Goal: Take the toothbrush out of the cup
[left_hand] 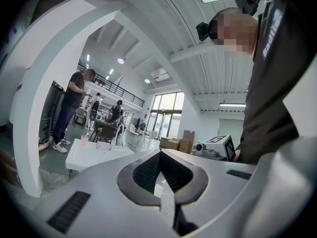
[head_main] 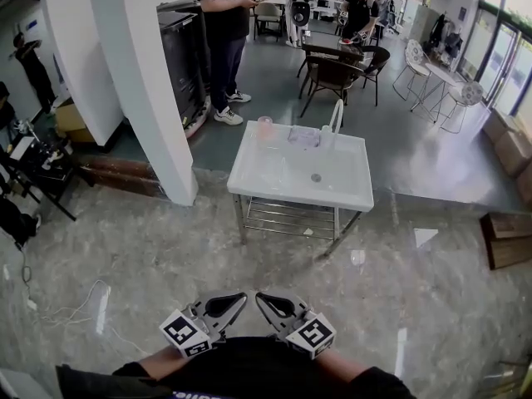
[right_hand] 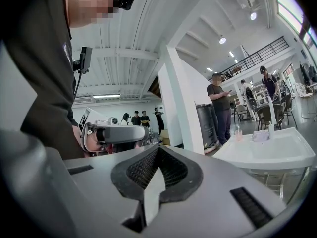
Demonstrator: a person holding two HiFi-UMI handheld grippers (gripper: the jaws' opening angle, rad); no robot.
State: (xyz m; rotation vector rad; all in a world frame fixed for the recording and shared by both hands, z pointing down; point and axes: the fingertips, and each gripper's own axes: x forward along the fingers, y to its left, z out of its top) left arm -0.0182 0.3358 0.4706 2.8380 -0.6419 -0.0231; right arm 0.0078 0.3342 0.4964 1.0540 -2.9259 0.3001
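Pillar (head_main: 137,73) stands at the far left, with bare floor in front of it.

The left gripper (head_main: 239,299) is held low against the wearer's body and pointing level. Its jaws are closed tip to tip with nothing between them, which the left gripper view (left_hand: 159,153) confirms. This looks like a carry pose, since it is well away from any work.

The white sink (head_main: 249,173) on its metal stand sits mid-floor, well ahead of both grippers. The pink cup (head_main: 264,125) stands upright on the sink's back ledge toward the left corner, beside a clear container (head_main: 303,135) and the faucet (head_main: 336,116). The toothbrush should be in that cup, but it is too small to make out. At most there is a thin sliver above the rim in the right gripper view, where the cup (right_hand: 238,134) appears.

The right gripper (head_main: 262,298) mirrors the left, close beside it. Its jaws are also shut and empty (right_hand: 157,148).

My judgement is that the task has not started and the approach to the sink comes first. The jaws will have to open before either can grasp the brush handle.
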